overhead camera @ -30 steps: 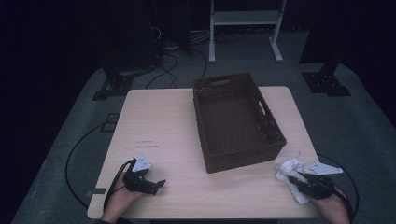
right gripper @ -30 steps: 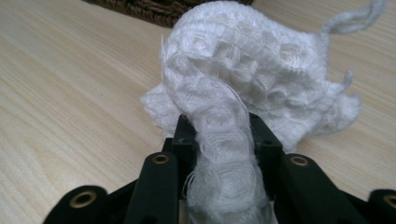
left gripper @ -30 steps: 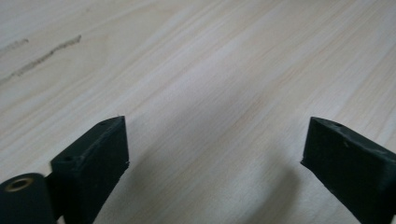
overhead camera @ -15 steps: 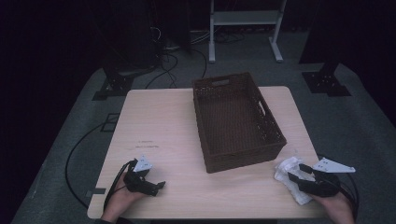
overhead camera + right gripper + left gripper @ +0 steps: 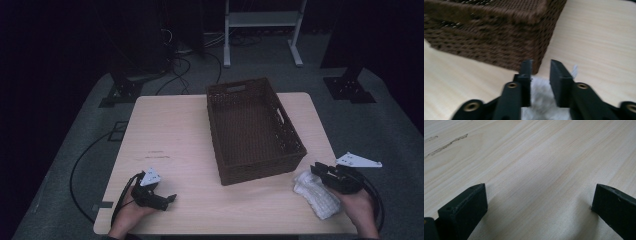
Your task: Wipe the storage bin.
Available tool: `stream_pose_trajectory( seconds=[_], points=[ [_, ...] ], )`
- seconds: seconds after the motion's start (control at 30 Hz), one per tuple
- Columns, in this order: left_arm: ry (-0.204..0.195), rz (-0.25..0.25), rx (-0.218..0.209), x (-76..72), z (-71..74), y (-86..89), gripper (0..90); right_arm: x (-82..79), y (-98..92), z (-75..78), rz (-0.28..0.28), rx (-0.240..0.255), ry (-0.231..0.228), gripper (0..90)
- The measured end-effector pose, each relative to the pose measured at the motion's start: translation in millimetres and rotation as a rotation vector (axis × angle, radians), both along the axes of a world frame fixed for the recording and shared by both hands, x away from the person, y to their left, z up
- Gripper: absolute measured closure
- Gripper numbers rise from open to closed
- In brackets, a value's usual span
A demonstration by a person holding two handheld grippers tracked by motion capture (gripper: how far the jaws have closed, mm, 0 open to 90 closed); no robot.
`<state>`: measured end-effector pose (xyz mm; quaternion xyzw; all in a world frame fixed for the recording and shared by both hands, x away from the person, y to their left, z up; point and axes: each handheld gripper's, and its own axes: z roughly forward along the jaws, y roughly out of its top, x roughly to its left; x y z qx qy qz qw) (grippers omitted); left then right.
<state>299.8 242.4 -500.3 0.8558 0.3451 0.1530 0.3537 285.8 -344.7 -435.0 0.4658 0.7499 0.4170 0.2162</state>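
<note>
The right tongs (image 5: 316, 170), closing narrow on the white cloth (image 5: 316, 194) at the desk's (image 5: 175, 130) near-right corner, sit beside the basket (image 5: 252, 127); the left tongs (image 5: 170, 198) gape wide, far off

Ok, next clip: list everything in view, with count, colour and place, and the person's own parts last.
wicker basket: one, dark brown, centre-right of the table, nothing visible inside.
cloth: one, white and fluffy, near right corner, between the right tongs' jaws.
table: one, pale wood, scuff marks left of centre.
shelf frame: one, white, on the floor behind.
floor cables: several, black, beyond the table.
left tongs: black, near left corner, jaws wide apart over bare wood.
right tongs: black, jaws narrowed, just been closing on the cloth.
hands: two, bottom edge.
</note>
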Motion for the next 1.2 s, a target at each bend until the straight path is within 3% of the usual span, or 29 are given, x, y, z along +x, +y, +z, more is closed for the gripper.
stream_pose_trajectory(
  seconds=[0.1, 0.53, 0.7, 1.2],
  points=[
    [0.000, 0.000, 0.000, 0.0, 0.0, 0.0, 0.0, 10.2, 0.4, 2.4, 0.007, -0.001, -0.001, 88.9],
    [-0.001, 0.010, -0.002, 2.4, -0.1, -0.6, 0.0, 43.3, 10.0, 4.4, 0.039, -0.016, -0.001, 89.5],
    [-0.002, 0.009, -0.002, 2.9, -0.2, -0.6, 0.0, 44.6, 14.4, 3.1, 0.050, -0.013, 0.003, 89.6],
    [-0.001, 0.013, -0.002, 2.3, -0.1, -0.6, 0.0, 37.2, 40.2, 5.5, 0.155, -0.034, 0.005, 89.5]
  ],
)
